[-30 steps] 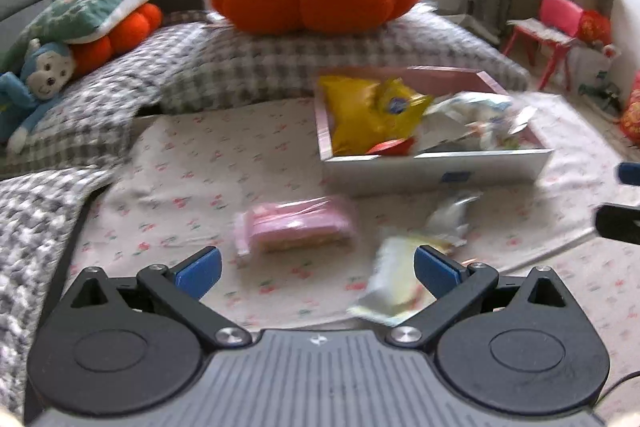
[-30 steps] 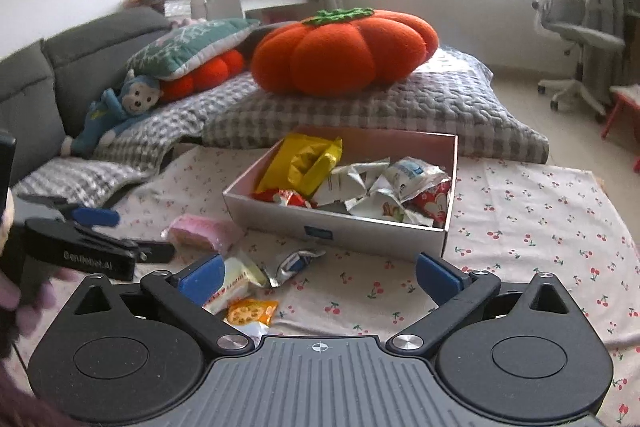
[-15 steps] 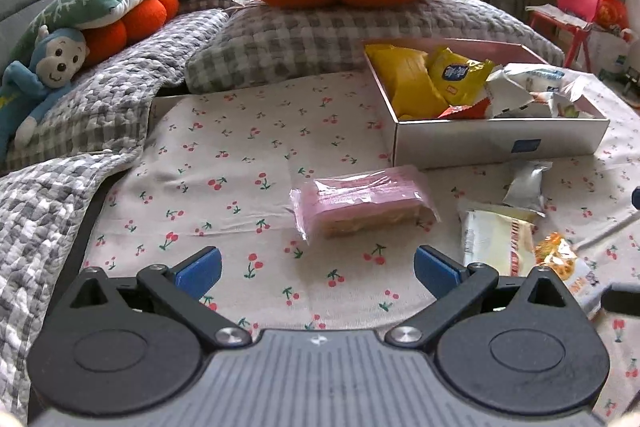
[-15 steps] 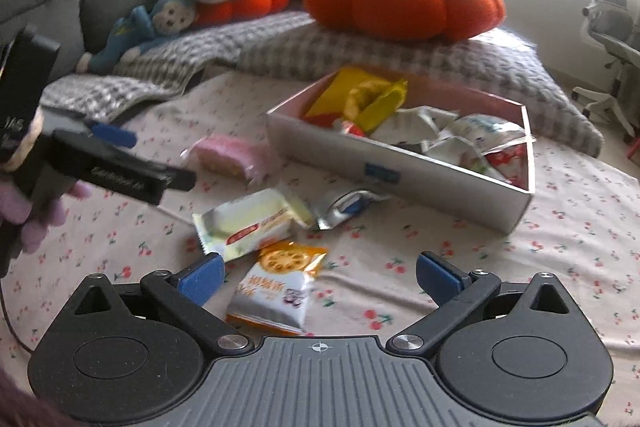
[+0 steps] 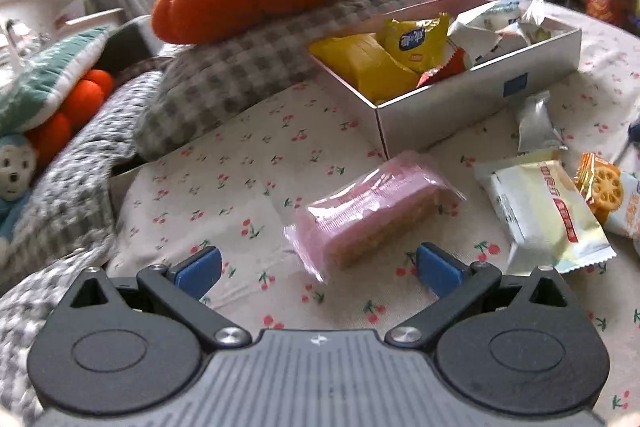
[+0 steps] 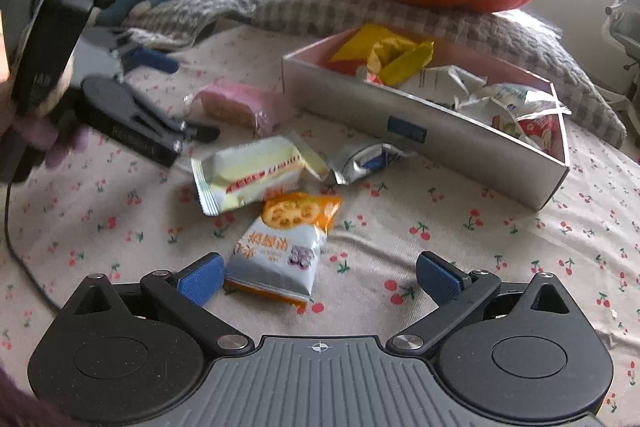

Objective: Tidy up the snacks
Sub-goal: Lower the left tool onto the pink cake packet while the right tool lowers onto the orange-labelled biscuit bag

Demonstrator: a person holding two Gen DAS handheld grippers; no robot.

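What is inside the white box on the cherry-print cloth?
The white box holds yellow packets, white crumpled wrappers and a red packet. Anything under this pile, and the box floor, is covered.

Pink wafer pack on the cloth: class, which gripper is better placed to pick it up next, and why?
Left. The left gripper is open, with the pink wafer pack lying just ahead between its fingers; the right gripper faces the biscuit packet.

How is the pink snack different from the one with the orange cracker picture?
The pink snack is a see-through wrapped block; the cracker packet is a flat printed white and orange pouch. The pink snack lies nearer the box; the cracker packet lies farther out. Both rest outside the box, ungrasped.
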